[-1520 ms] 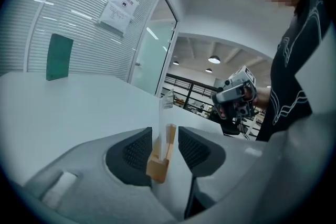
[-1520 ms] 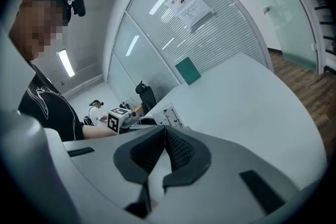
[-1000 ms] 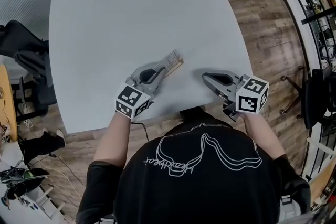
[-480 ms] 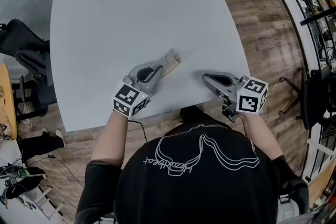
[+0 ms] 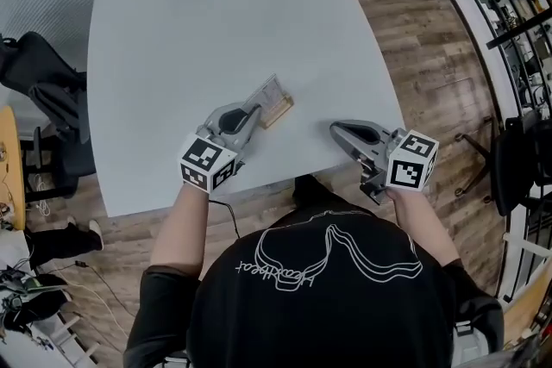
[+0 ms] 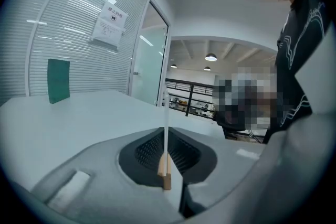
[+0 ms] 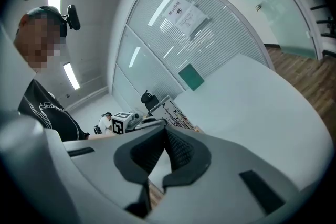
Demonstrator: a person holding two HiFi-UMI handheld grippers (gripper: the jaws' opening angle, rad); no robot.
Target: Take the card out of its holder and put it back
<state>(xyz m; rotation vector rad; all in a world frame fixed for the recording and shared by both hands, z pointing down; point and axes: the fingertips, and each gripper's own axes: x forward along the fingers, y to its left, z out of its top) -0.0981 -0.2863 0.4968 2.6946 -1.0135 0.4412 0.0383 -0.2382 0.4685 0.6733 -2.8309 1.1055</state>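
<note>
As I judge it, nothing is done yet: the card (image 5: 268, 90) stands in its holder (image 5: 279, 109), which the left gripper (image 5: 258, 111) clamps at the table's (image 5: 216, 13) near side, while the right gripper (image 5: 337, 131), closed on nothing, hangs well apart, so both pulling out and reinserting are left.

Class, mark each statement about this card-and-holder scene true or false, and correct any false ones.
1. The card sits in its wooden holder. True.
2. The left gripper is empty. False: it is shut on the holder.
3. The right gripper holds the card. False: its jaws are together with nothing between them.
4. The table stands on a wood floor. True.
</note>
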